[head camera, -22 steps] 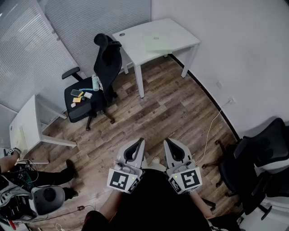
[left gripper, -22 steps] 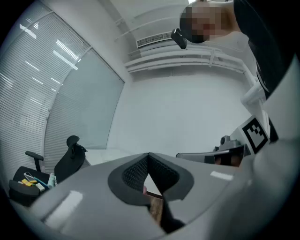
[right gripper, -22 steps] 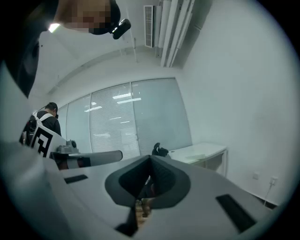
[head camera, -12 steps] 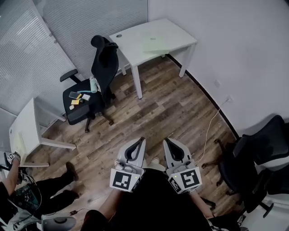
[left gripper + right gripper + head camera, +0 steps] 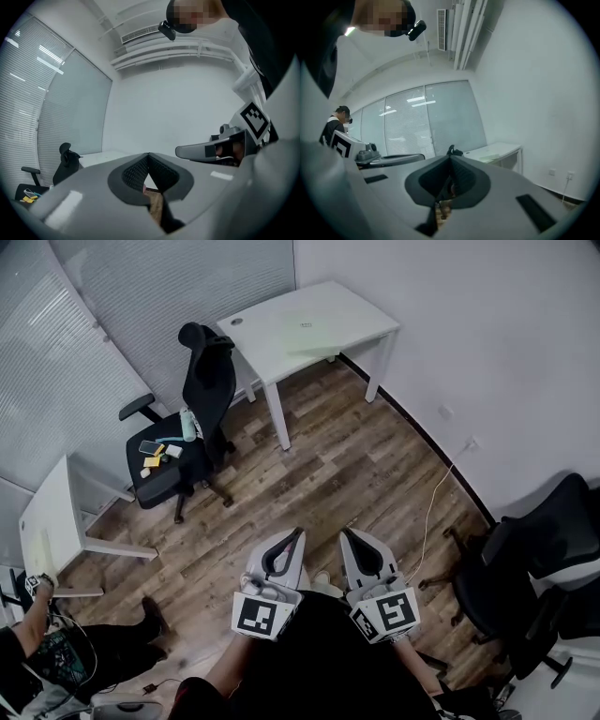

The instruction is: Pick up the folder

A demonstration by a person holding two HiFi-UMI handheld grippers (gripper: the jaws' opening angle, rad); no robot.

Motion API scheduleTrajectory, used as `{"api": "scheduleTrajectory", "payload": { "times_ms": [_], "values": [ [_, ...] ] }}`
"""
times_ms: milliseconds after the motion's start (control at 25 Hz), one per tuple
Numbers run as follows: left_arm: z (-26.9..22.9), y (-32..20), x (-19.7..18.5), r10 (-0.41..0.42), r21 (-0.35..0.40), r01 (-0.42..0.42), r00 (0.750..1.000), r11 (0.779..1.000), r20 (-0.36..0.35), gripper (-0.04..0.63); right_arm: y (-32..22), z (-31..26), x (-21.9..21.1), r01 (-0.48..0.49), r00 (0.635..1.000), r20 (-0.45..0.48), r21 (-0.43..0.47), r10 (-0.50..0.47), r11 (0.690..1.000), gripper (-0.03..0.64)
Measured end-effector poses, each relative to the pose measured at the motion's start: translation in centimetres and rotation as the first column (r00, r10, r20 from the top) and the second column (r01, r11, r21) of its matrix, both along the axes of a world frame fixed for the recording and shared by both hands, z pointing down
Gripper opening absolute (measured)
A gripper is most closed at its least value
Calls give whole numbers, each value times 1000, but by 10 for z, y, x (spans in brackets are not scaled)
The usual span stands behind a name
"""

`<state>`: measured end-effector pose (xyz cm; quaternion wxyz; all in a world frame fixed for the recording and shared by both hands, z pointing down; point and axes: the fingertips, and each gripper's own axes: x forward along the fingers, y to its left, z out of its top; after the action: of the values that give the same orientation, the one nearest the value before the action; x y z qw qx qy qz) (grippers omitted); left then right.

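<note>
The folder [image 5: 306, 334] is a pale green sheet lying flat on the white table [image 5: 352, 317] at the far end of the room, and it shows faintly as the folder [image 5: 489, 158] in the right gripper view. Both grippers are held level close to the person's body, far from the table. My left gripper [image 5: 297, 533] is shut with nothing between its jaws, and so is my right gripper [image 5: 345, 532]. In the gripper views the left gripper [image 5: 149, 155] and the right gripper [image 5: 451, 157] each show jaw tips meeting.
A black office chair [image 5: 202, 381] with small items on its seat stands left of the table. A second white desk [image 5: 45, 514] sits at the left and a person [image 5: 37, 652] crouches at the lower left. More black chairs [image 5: 544, 559] stand at the right; a cable [image 5: 429, 514] runs over the wooden floor.
The head view has swung a little, so the table and chair sit further left. The person at the lower left has shifted. Both grippers hold their place, shut.
</note>
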<state>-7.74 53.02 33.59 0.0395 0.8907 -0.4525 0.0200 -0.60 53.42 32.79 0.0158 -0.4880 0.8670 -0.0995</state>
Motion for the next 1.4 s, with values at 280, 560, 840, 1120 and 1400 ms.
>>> {"api": "scheduleTrajectory", "payload": {
  "times_ms": [280,560,840,1120,1400],
  "values": [
    [8,-12,-3,-12,-24,12,1000,1000,-7,5,-7,4,0,6,1000,-8,-1,-6,1000,0],
    [10,-41,2,-11,-13,11,1000,1000,-15,5,-34,8,12,-28,999,-24,-3,28,1000,0],
    [13,-85,22,6,-4,-6,1000,1000,-11,5,-69,14,36,-73,997,-28,-36,72,997,1],
    [30,-132,33,16,-44,-15,999,999,33,5,-118,27,42,-63,998,-29,-87,60,994,0],
    [13,-192,46,22,-46,-23,999,999,-23,5,-174,23,51,-77,997,-38,-101,73,992,0]
  ]
}}
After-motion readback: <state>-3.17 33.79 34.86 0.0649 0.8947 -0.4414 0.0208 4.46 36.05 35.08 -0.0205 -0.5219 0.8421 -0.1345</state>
